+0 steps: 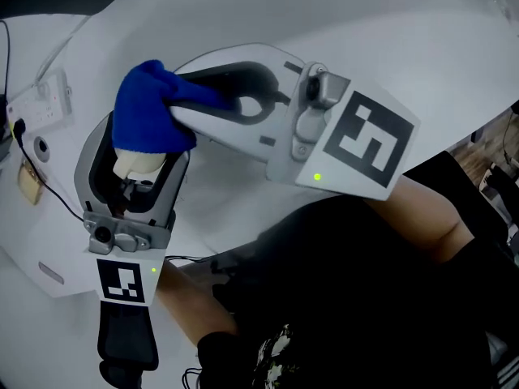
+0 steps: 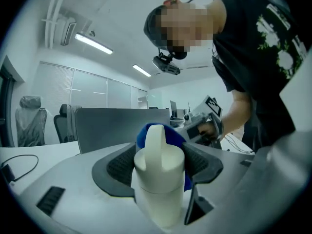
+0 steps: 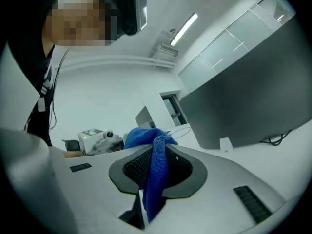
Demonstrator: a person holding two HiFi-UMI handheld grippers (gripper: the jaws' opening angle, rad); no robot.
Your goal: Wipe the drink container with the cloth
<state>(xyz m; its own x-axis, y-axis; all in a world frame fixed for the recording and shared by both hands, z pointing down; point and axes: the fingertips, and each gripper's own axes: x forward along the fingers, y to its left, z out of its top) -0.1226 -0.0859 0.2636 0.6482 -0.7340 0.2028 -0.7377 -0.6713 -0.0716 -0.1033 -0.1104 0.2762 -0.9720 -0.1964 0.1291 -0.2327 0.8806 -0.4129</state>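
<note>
White curved desk point(image 1: 422, 47) underneath; grey partition panel point(image 2: 107, 126) and office chairs point(image 2: 29, 121) behind it.

Left gripper point(image 2: 162, 150): we see its jaws standing wide, clamped on the cream plastic drink container point(image 2: 158, 189). Ribbed pads press on both sides of the container body. The container stands upright across the jaw plane in the left gripper view, its rounded lid spout rising above the pads.

Right gripper point(image 3: 157, 155): jaws nearly together, pinching a fold of the blue terry cloth point(image 1: 150, 108). One tail hangs down between the pads; the rest bunches up beyond the jaw tips.

From the head view we see the right gripper coming in from the right, its tips pointing at the left gripper's jaw tips. The cloth sits bunched over the container's top, hiding most of the lid from above. In the left gripper view the cloth wraps the far side of the spout and runs down the container's right side, touching it.
</note>
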